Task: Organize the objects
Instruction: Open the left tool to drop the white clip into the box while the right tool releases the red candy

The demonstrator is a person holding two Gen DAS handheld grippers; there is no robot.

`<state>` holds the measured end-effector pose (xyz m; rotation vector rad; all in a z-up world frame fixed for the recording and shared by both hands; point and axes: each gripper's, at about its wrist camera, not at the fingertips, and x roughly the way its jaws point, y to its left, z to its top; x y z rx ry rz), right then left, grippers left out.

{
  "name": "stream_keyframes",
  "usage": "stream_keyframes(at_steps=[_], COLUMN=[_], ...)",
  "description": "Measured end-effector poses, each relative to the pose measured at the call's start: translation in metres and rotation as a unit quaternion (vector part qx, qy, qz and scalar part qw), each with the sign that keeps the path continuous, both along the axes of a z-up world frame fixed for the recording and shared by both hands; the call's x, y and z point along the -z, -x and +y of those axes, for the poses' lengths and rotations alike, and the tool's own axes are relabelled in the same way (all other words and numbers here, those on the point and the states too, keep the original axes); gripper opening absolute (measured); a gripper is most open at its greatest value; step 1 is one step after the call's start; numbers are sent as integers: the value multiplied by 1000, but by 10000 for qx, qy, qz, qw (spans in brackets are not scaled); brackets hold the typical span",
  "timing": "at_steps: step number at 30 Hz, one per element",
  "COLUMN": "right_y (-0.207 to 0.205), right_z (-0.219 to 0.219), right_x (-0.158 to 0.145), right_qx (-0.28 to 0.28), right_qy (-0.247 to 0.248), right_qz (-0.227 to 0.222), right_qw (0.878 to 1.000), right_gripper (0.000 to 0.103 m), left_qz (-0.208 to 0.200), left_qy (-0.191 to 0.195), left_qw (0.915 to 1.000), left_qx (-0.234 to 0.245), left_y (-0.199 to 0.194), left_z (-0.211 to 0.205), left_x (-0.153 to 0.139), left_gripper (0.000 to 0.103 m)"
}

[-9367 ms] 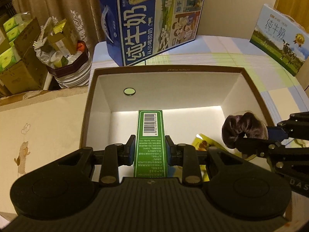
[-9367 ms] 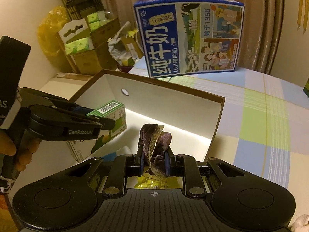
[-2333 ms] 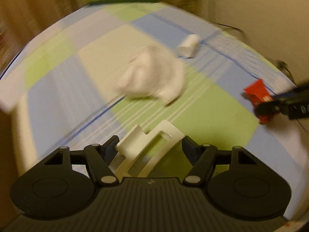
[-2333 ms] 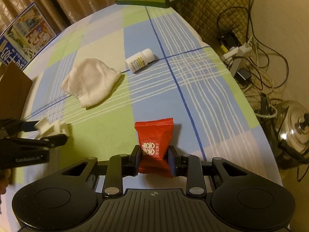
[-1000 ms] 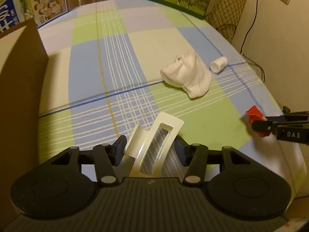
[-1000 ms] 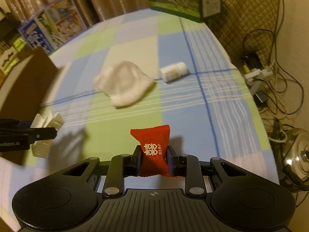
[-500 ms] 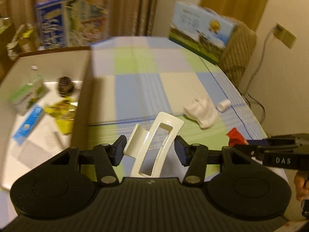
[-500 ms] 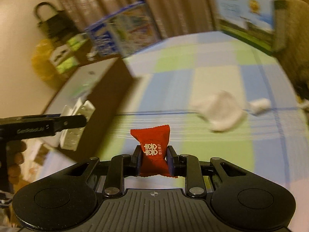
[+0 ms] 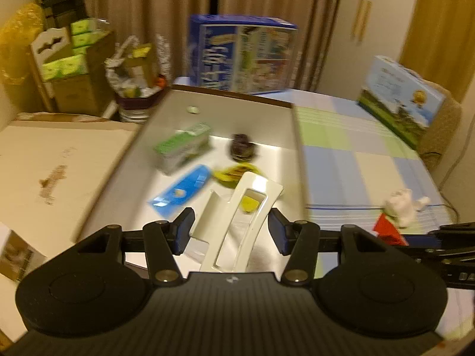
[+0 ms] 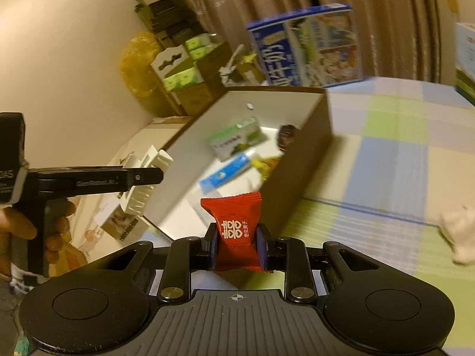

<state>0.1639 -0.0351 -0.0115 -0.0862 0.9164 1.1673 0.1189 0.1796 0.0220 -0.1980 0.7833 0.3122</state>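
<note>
Right, my left gripper pinches the stiff white clip by its sides over the box's near edge; my right gripper squeezes the light, crinkly red packet, low, just short of the box.

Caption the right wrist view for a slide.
Right gripper carries a red candy packet toward the open cardboard box.

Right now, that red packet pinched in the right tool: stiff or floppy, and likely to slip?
Probably soft: the red packet looks pillowy and bulges above the right tool, yet stands upright without drooping, so it seems light and filled. The wrapper looks glossy, so it may be a bit slippery. The pads pinch only its lower half, so it could pivot in a quick swing.
</note>
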Motion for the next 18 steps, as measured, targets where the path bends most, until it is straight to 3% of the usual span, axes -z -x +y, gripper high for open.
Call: stream_keyframes(at_steps=[8, 18], right_y=[6, 2], right_z=[60, 97], right_x=[11, 28], right_qx=[-112, -46], right_qy=[152, 448], right_qz=[-99, -150], right_qw=[9998, 9989], right_gripper=[23, 23], left_qz=[274, 789], left_qy=[-141, -45], left_qw=[9993, 9968], left_qx=[-234, -142], left_y=[-5, -26], left_z=[60, 91], left_x=[16, 53], left_gripper=[49, 49])
